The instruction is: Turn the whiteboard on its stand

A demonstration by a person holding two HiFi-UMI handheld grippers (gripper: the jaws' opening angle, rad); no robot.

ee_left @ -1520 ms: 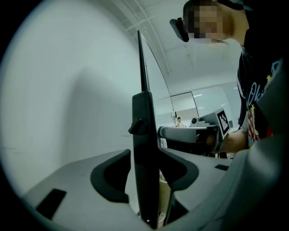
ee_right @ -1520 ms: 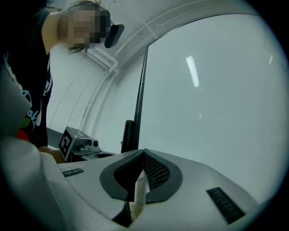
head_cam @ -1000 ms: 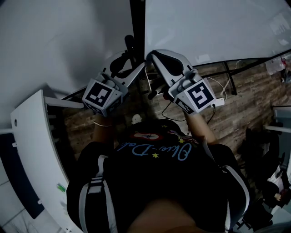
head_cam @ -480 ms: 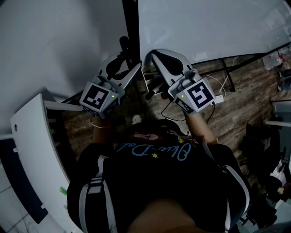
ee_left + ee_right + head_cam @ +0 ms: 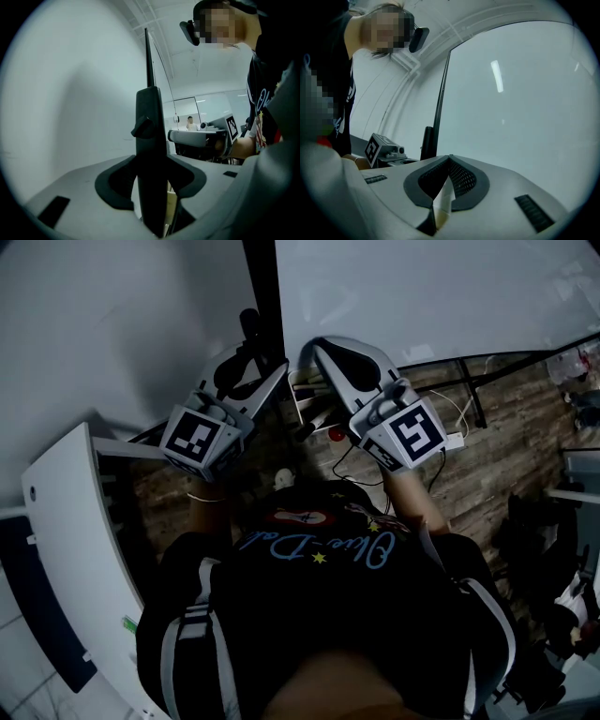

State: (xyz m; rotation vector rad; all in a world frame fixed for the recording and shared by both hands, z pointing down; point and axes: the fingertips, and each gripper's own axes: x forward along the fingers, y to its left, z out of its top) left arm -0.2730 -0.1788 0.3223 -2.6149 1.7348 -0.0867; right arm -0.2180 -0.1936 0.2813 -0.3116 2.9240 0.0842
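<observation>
The whiteboard [image 5: 422, 296] fills the top right of the head view, and its white face [image 5: 511, 103] fills the right gripper view. A black upright post [image 5: 262, 287] of the stand runs along its left edge, with a black knob [image 5: 248, 320] on it. My left gripper [image 5: 255, 367] is shut on that post [image 5: 150, 131], just below the knob [image 5: 142, 126]. My right gripper [image 5: 314, 351] sits at the board's lower left corner. Its fingers [image 5: 461, 178] meet at the tips with nothing between them, and the board stands just beyond.
A white curved panel [image 5: 66, 549] stands close on the left. Black stand legs [image 5: 473, 395] and white cables [image 5: 455, 423] lie on the wood-look floor to the right. A small red thing [image 5: 336, 433] lies under the board. A person [image 5: 190, 123] stands far off.
In the head view the black post and my left gripper have shifted slightly left. My right gripper has hardly moved. Both stay shut.
</observation>
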